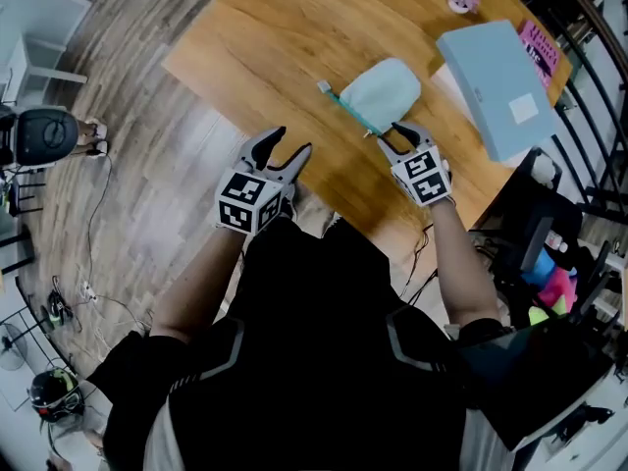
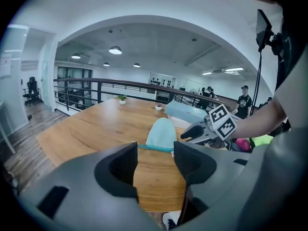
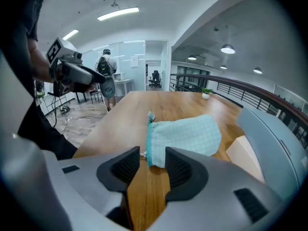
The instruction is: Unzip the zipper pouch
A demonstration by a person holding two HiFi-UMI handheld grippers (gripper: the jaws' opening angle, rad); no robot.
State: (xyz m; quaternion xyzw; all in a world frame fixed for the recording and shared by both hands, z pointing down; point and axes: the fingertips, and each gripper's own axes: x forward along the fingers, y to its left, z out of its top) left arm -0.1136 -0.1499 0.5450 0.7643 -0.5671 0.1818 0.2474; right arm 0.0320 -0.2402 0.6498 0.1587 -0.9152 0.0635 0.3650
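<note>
A pale teal zipper pouch (image 1: pixel 383 91) lies flat on the wooden table (image 1: pixel 285 37), its darker teal zipper edge facing the table's near edge. My right gripper (image 1: pixel 395 132) is open just short of the zipper's right end; in the right gripper view the pouch (image 3: pixel 185 134) lies right beyond the gap of the right gripper (image 3: pixel 153 160), untouched, with a small zipper pull (image 3: pixel 143 153) at its near corner. The left gripper (image 1: pixel 292 142) hovers open over the table's near edge, left of the pouch. In the left gripper view the pouch (image 2: pixel 161 133) lies ahead of the empty left gripper (image 2: pixel 155 153).
A light blue box (image 1: pixel 496 81) lies right of the pouch, with a pink book (image 1: pixel 542 47) beyond it. A small pink thing (image 1: pixel 461 1) sits at the far side. People stand in the background (image 2: pixel 244 102). A railing runs behind the table.
</note>
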